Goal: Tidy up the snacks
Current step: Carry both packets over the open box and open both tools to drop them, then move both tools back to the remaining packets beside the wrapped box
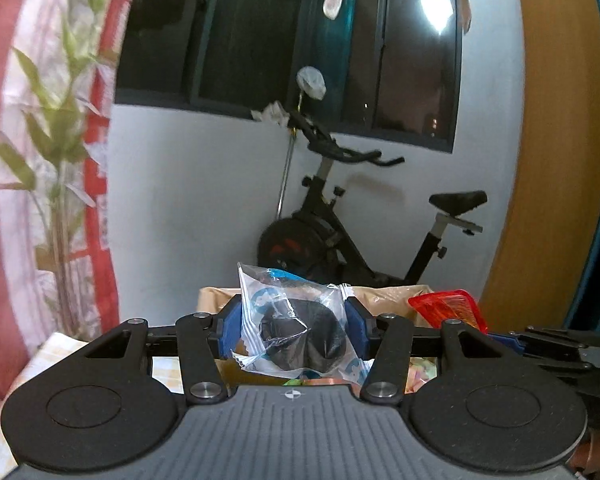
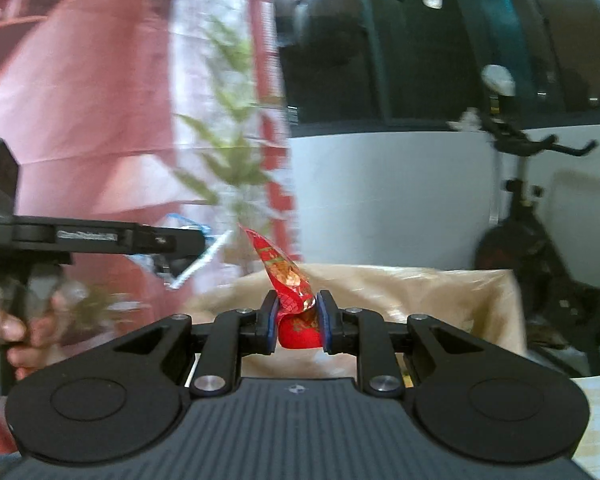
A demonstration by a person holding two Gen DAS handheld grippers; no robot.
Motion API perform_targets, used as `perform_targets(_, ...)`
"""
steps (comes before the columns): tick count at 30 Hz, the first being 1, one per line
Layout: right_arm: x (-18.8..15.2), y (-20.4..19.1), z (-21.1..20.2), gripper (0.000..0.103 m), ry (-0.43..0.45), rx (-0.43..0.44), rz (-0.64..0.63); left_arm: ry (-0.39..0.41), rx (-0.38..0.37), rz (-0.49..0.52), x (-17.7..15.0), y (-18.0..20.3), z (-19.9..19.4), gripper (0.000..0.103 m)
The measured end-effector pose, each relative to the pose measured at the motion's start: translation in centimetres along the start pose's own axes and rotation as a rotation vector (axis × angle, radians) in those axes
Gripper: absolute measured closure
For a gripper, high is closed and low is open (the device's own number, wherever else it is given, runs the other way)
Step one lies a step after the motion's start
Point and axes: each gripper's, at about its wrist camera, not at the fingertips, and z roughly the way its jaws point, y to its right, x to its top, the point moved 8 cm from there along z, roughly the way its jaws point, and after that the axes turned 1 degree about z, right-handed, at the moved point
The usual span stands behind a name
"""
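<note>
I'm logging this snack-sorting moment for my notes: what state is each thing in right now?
Left hand-held gripper: shut on the clear plastic snack packet.
Clear plastic snack packet with a dark round treat: clamped, held up above the box.
Right hand-held gripper: shut on the red foil snack wrapper.
Red foil snack wrapper: pinched, its tail pointing up.
Tan cardboard box: open at the top.

The room is dim. A bright lamp glare (image 1: 436, 12) shines in the dark window (image 1: 260, 40). Both pictures bend at the edges, and the curtain (image 2: 80, 100) and plant (image 2: 236, 152) look blurry.
</note>
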Motion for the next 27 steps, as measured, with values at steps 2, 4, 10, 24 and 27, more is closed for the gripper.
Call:
perform_targets(2,-0.1,1.2,1.2,0.082,-0.027,-0.059,0.016,-0.032,0.005,0.027,-0.4,0.6,2.3,0.048)
perform_targets(4,-0.6,2.4,2.4,0.082,-0.071,-0.106,0.037,-0.063,0.022,0.049,-0.8,1.1,4.4,0.047)
perform_targets(10,-2.8,4.6,4.5,0.080,-0.170,-0.208,0.049,-0.130,-0.004,0.065,-2.8,0.7,6.8,0.039)
perform_targets(24,-3.5,1.9,-0.1,0.021,-0.077,-0.151,0.025,-0.024,-0.016,0.036,-2.9,-3.2,-1.5,0.011)
perform_targets(27,-3.7,0.9,-1.7,0.015,-0.039,-0.130,0.036,-0.043,-0.029,0.032,-4.0,-3.3,-3.2,0.010)
